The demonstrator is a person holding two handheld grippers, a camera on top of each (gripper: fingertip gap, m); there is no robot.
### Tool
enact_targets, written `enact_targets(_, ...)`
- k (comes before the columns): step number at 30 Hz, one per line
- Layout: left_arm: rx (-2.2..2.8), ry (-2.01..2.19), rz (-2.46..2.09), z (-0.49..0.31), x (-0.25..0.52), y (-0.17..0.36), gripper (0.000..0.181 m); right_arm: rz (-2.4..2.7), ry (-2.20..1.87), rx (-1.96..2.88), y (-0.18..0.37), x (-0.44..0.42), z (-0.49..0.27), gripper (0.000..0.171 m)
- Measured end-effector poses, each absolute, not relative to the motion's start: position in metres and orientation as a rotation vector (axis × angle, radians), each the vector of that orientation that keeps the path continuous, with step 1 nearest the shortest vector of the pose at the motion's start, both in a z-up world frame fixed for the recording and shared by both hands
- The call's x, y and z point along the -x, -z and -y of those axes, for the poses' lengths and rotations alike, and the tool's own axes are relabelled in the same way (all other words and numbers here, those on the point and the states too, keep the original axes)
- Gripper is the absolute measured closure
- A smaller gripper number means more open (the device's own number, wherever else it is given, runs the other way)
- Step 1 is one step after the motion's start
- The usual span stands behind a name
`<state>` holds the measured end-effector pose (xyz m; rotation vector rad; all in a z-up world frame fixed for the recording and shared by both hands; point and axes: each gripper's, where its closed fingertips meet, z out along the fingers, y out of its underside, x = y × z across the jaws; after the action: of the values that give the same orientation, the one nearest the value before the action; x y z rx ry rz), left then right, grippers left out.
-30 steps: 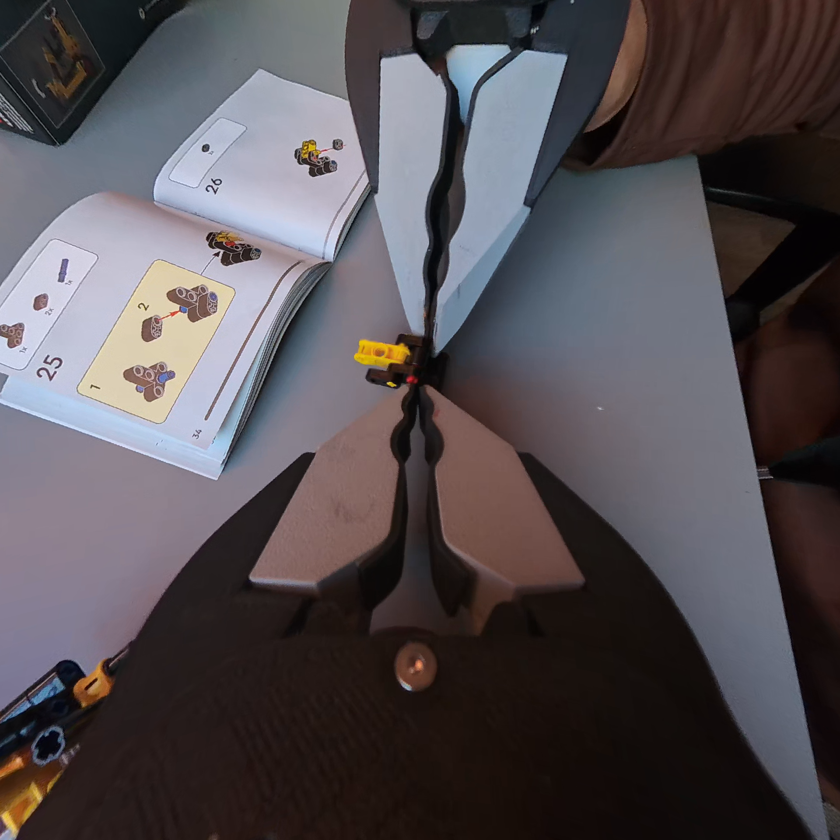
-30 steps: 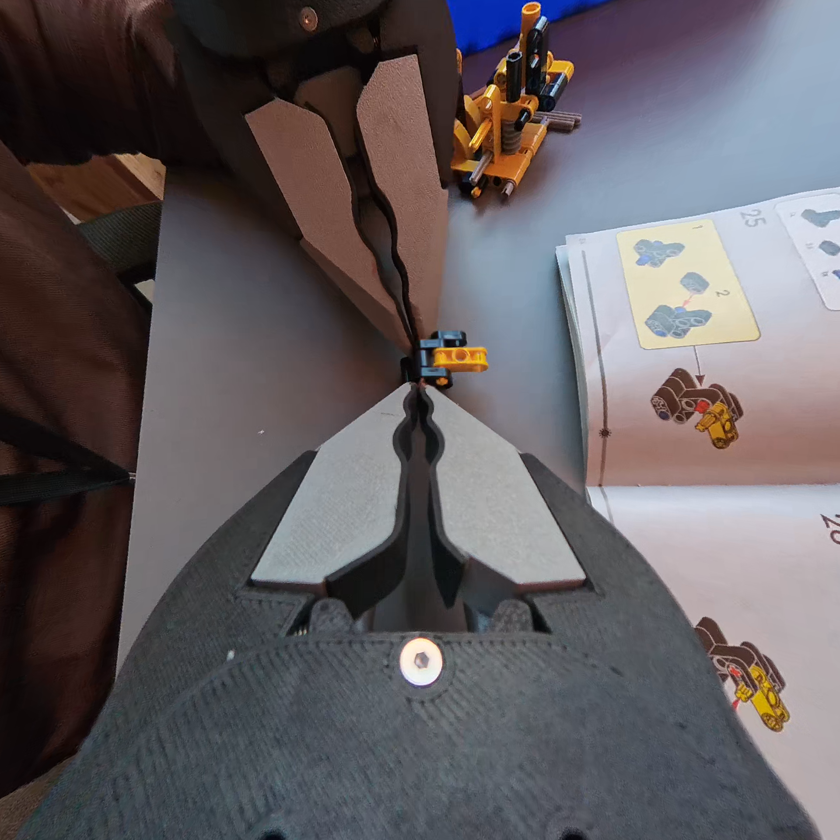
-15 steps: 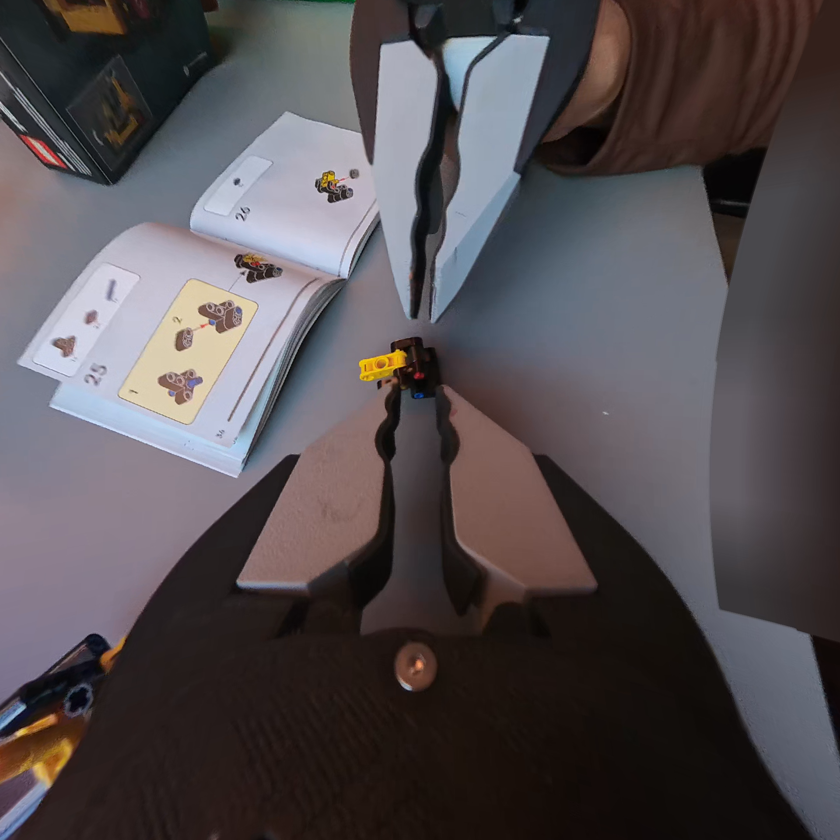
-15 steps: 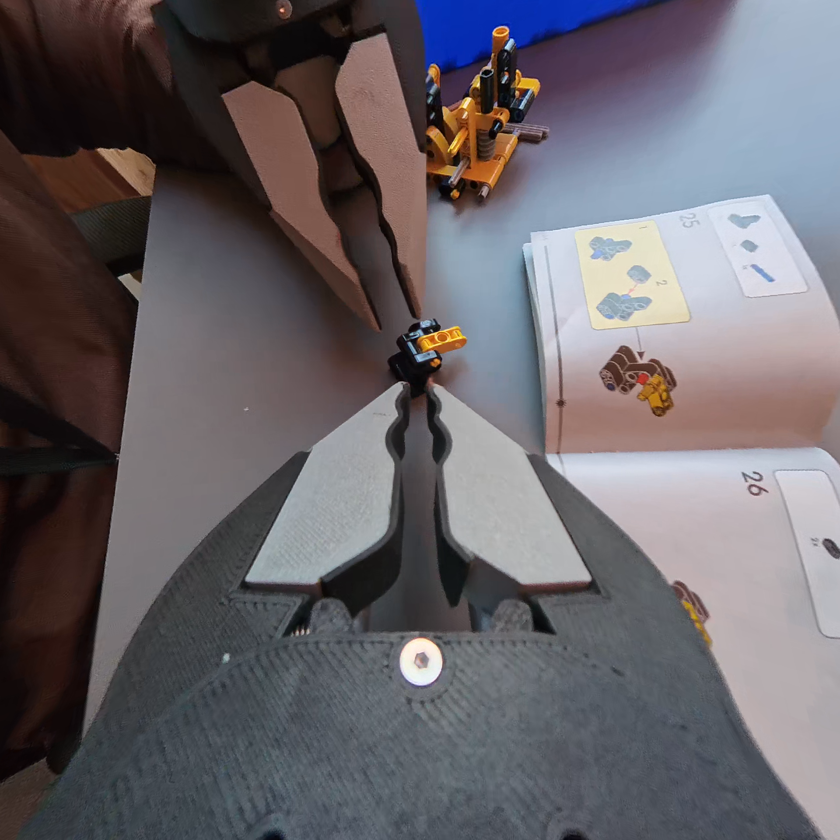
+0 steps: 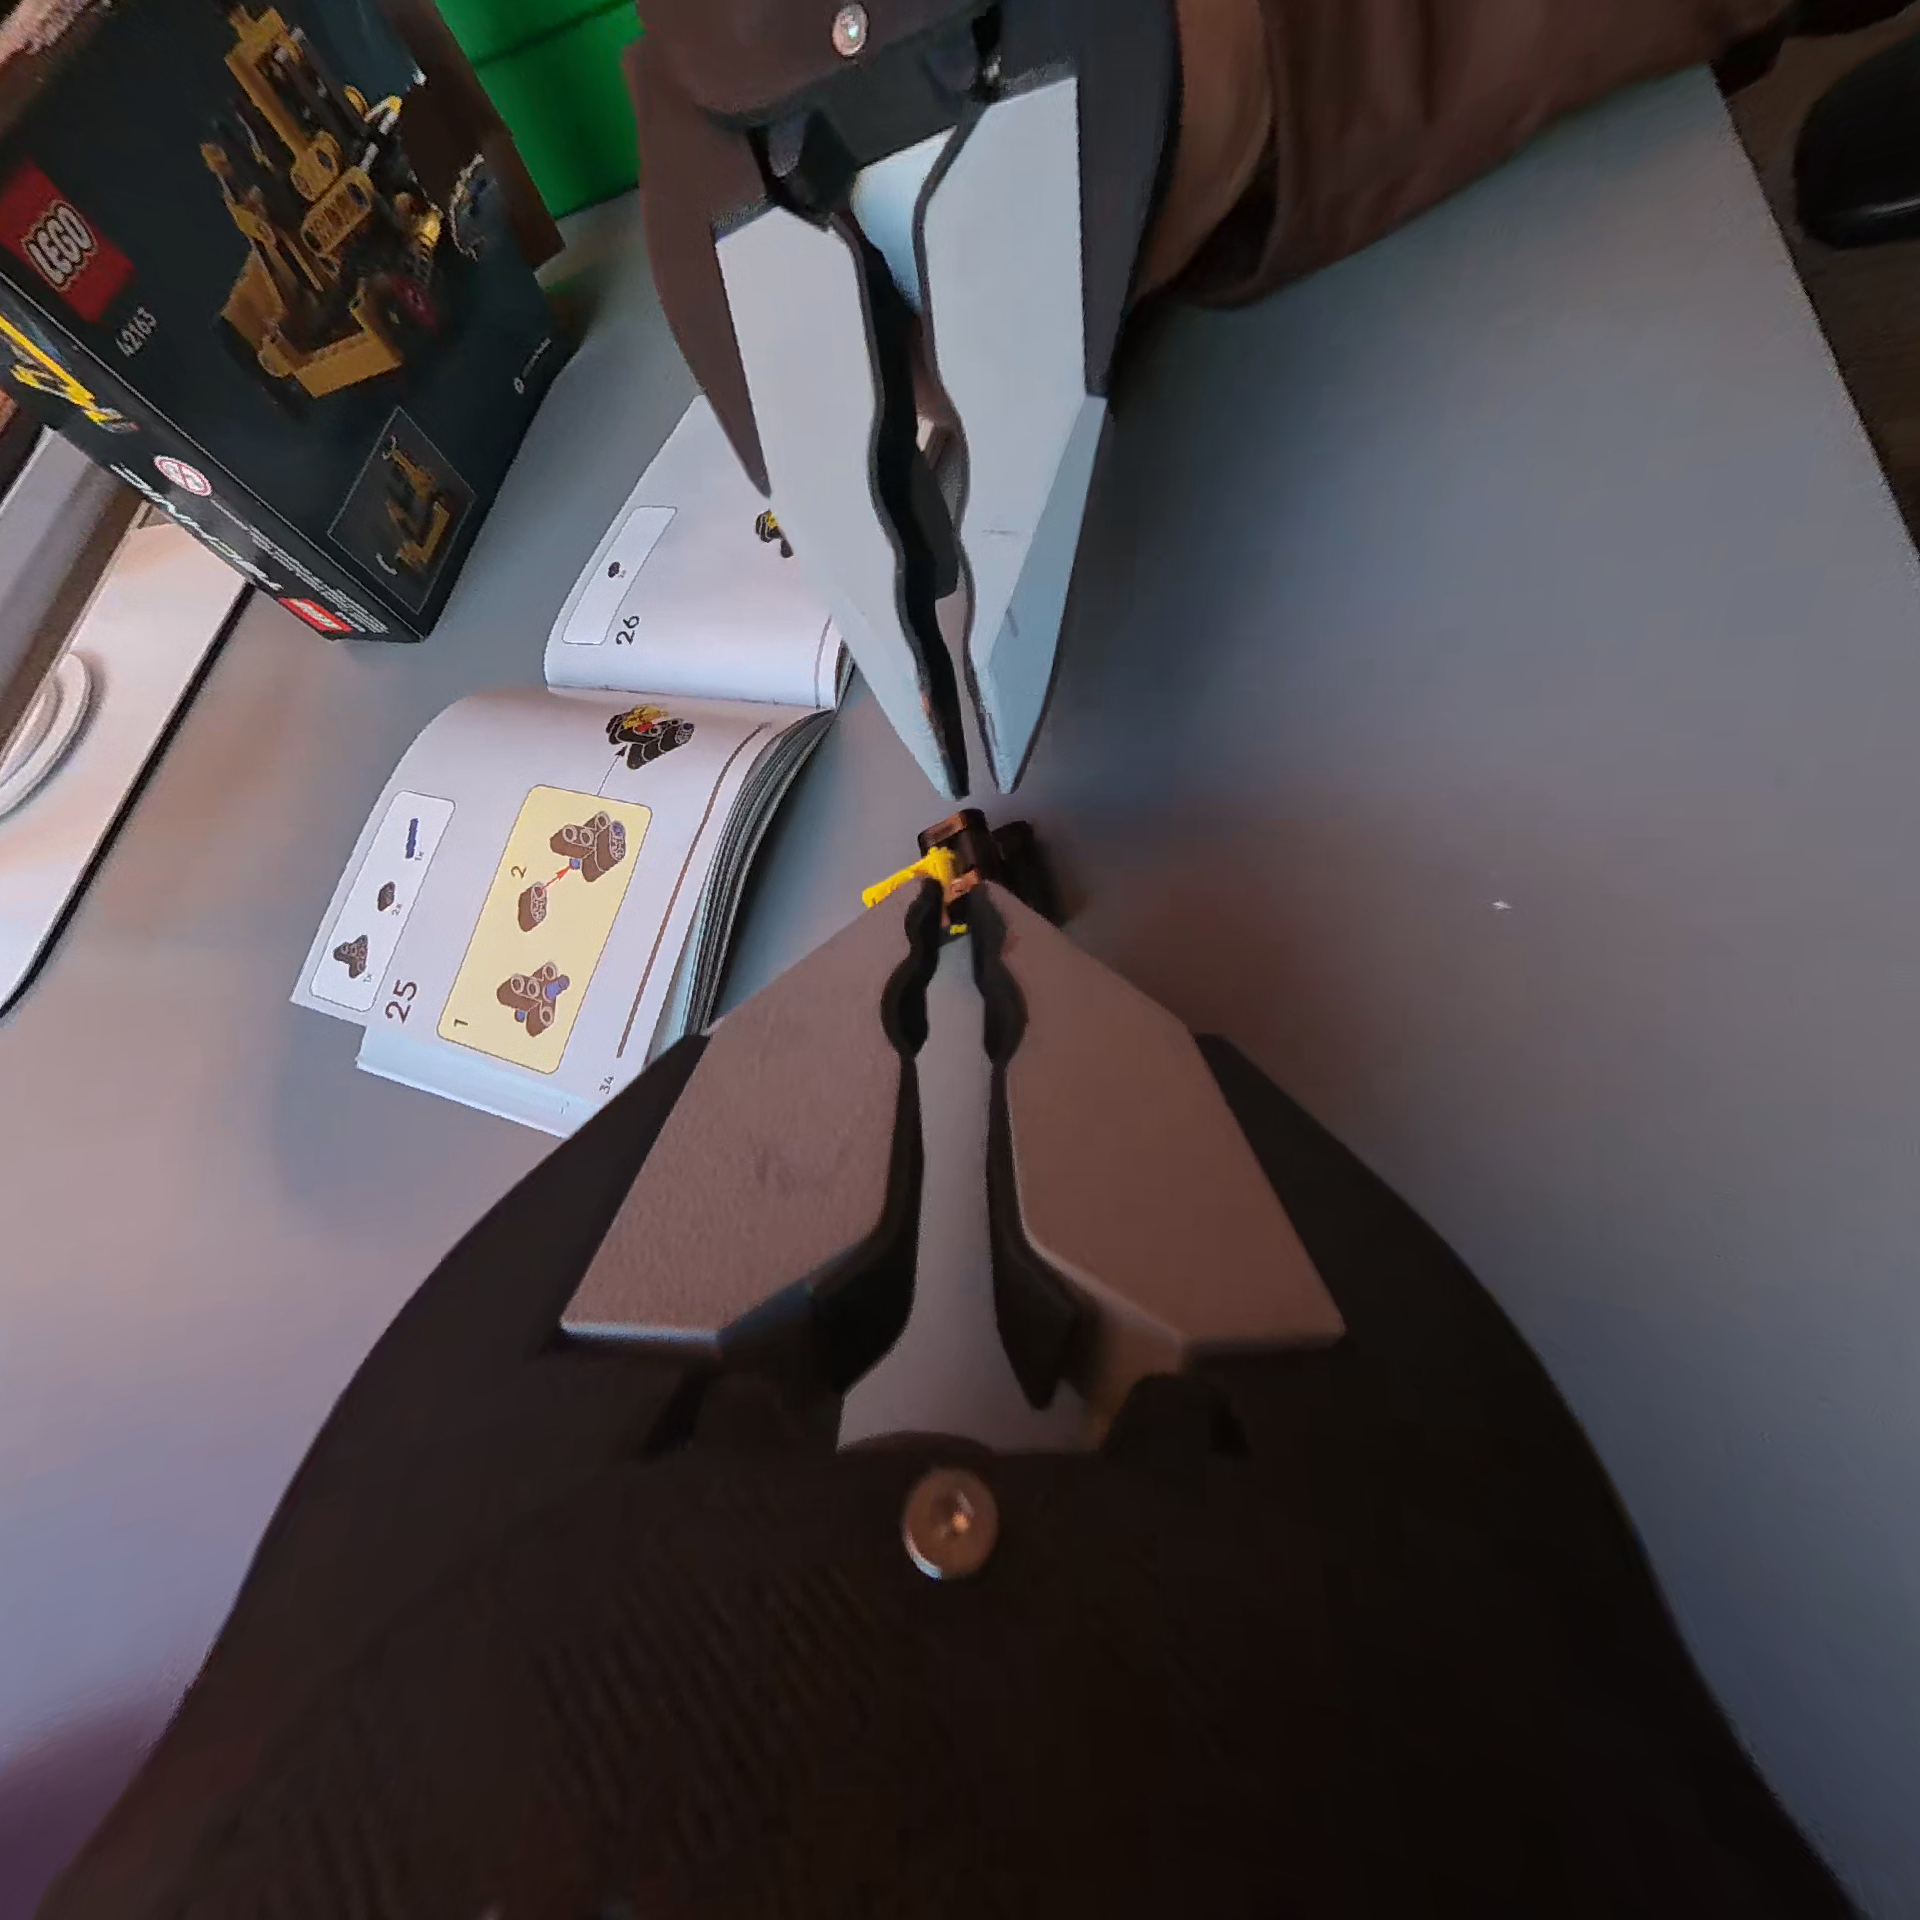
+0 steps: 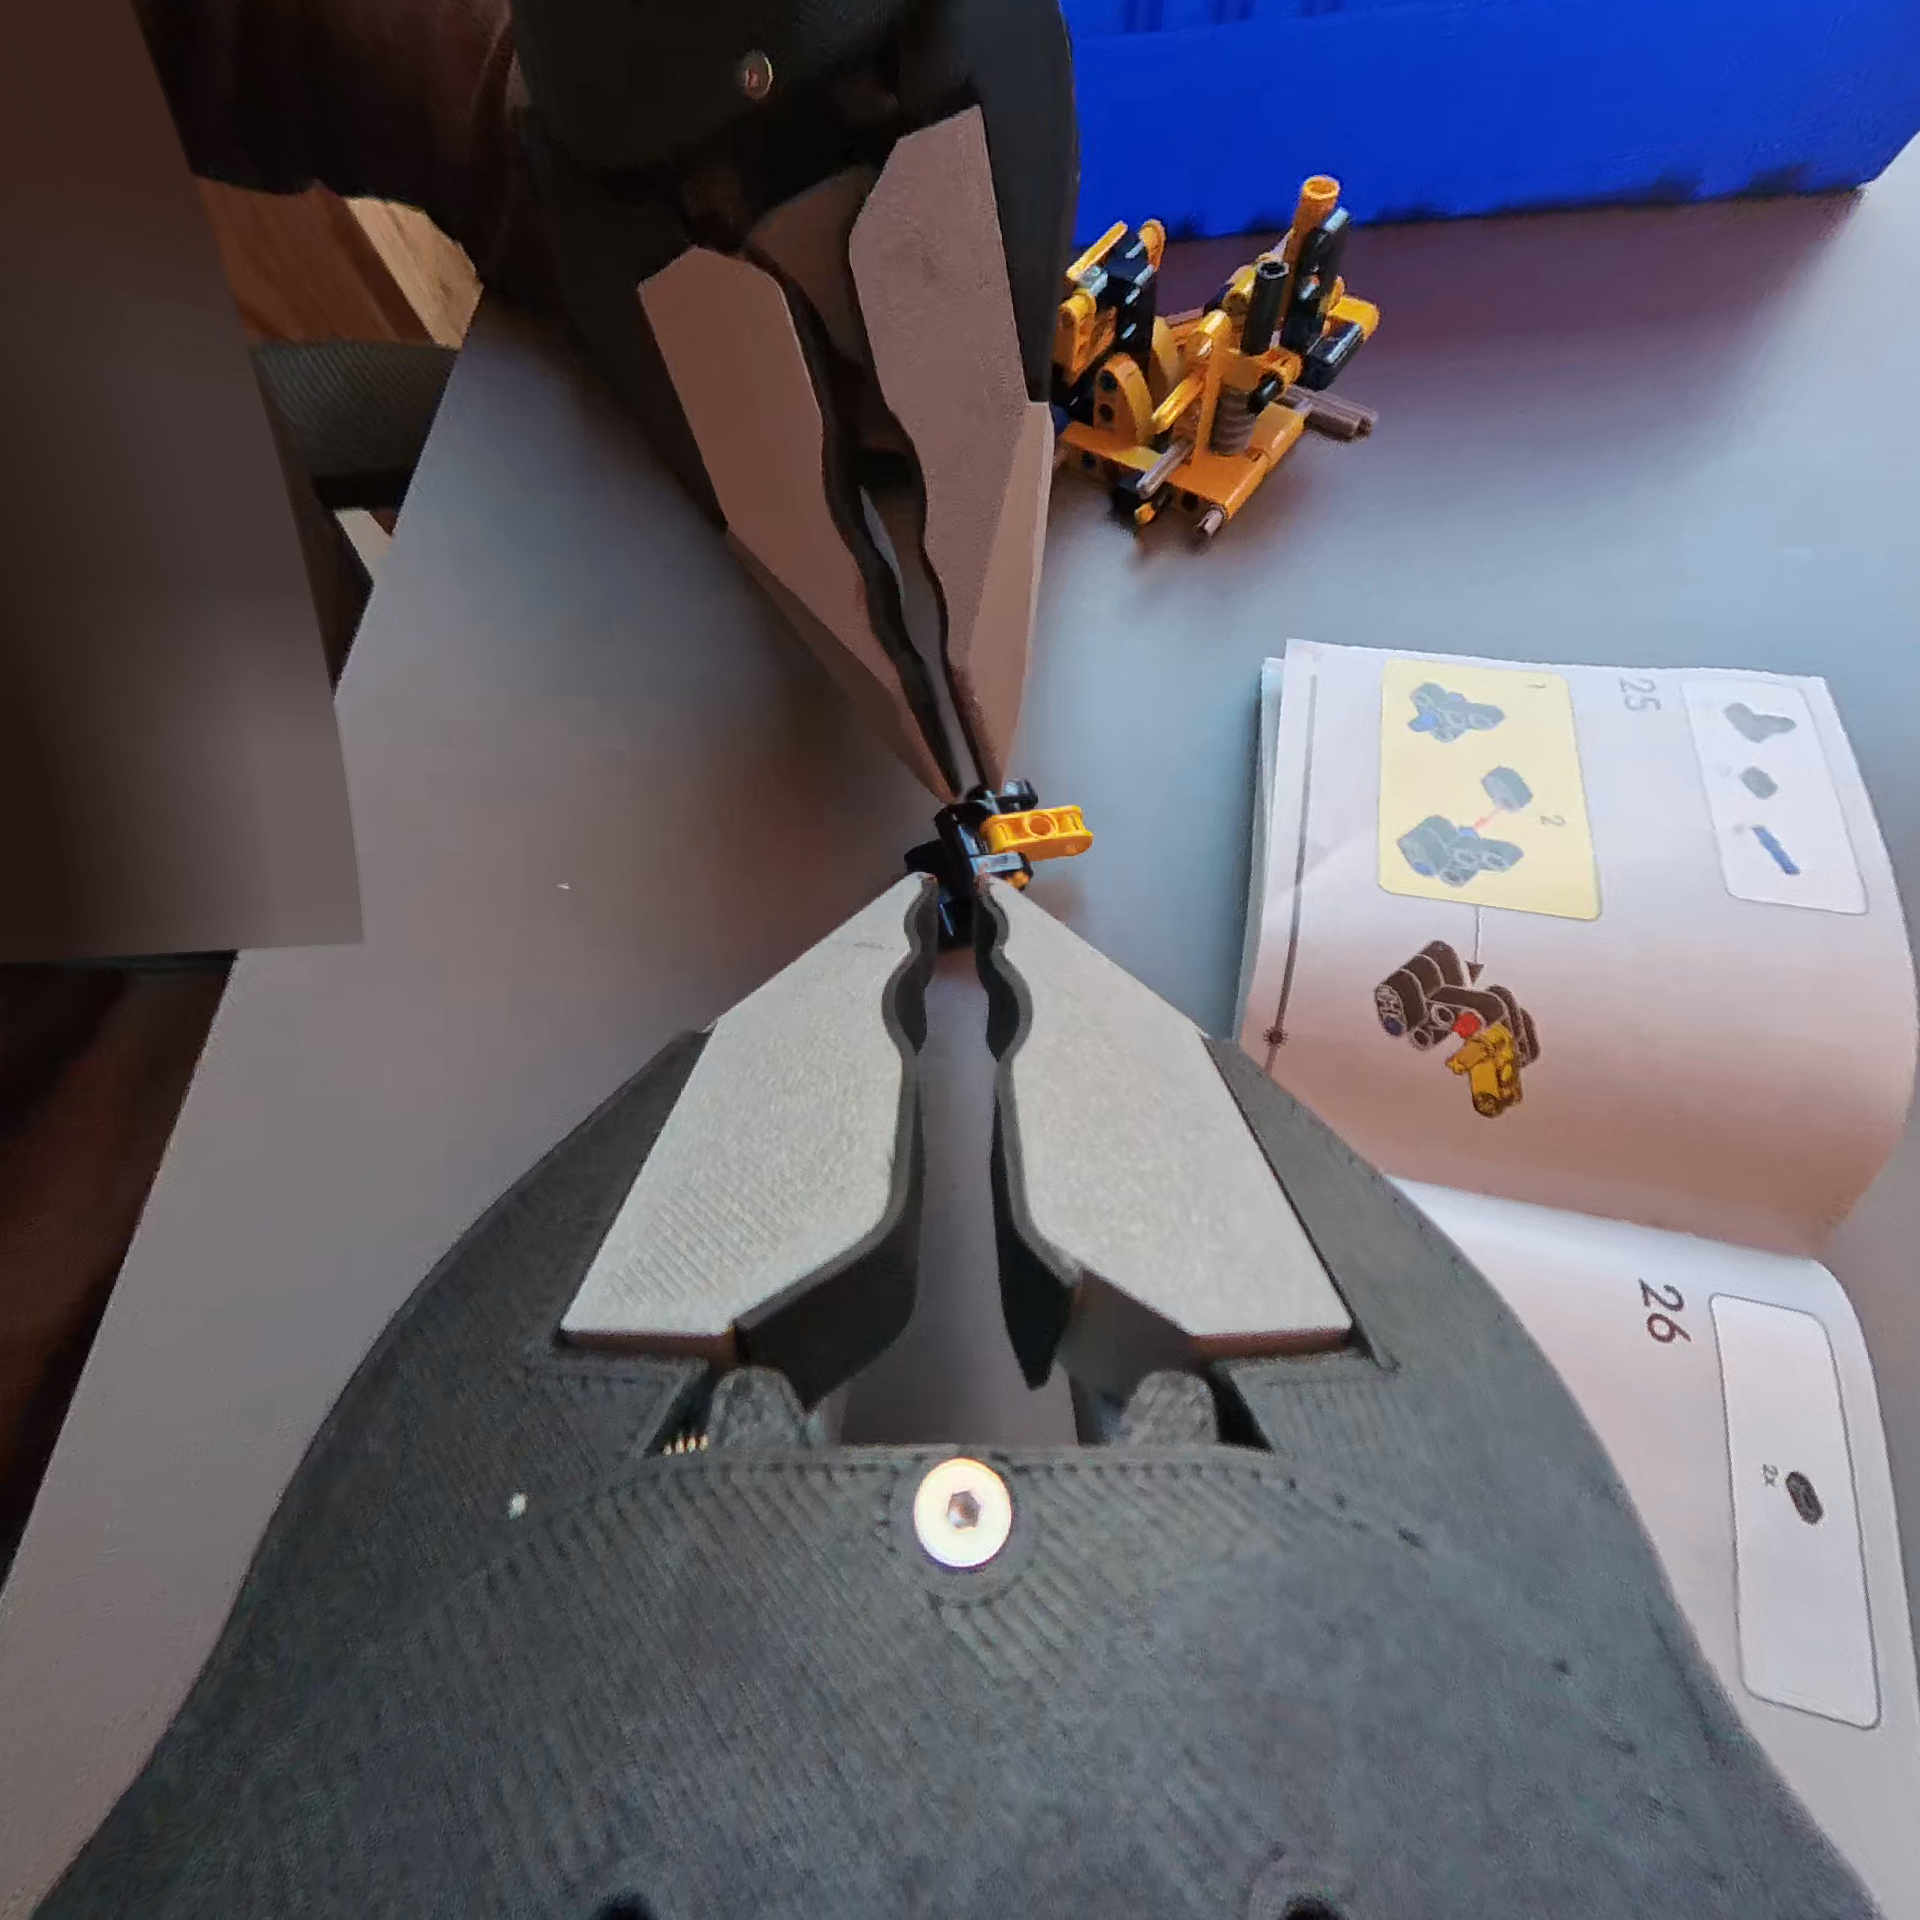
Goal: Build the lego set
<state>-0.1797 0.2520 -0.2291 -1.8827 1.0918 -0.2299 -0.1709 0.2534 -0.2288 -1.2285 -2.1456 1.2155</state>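
A small black and yellow lego assembly (image 5: 956, 857) is held between both grippers just above the grey table (image 5: 1455, 727). My left gripper (image 5: 953, 914) is shut on its near end, with the yellow piece sticking out to the left. In the right wrist view my right gripper (image 6: 954, 894) is shut on the black part of the assembly (image 6: 1023, 831), whose yellow piece points right. The two grippers meet tip to tip. The right gripper (image 5: 971, 784) comes in from the top of the left wrist view, and the left gripper (image 6: 966, 779) from the top of the right wrist view.
An open instruction booklet (image 5: 520, 883) lies left of the assembly, also in the right wrist view (image 6: 1558, 935). A partly built yellow model (image 6: 1205, 395) stands in front of a blue bin (image 6: 1455, 94). The dark set box (image 5: 260, 291) stands at the far left. A brown sleeve (image 5: 1403, 135) is behind the right gripper.
Half a second ago both grippers had loosened and drawn slightly apart around the assembly. Now they are closed on it again, tip to tip, and both cameras sit higher.
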Motion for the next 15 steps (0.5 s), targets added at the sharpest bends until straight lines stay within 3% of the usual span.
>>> enact_targets(1,1.871,0.222,-1.109,-0.2512,0.1804,0.2293,0.177,2.151,-1.197,1.221,0.23,0.1716,-0.254,0.168)
enact_targets(15,1.83,0.16,-1.217,-0.2553,0.1798,0.2364,0.171,2.186,-1.173,1.209,0.2339,0.1738,-0.2546,0.171)
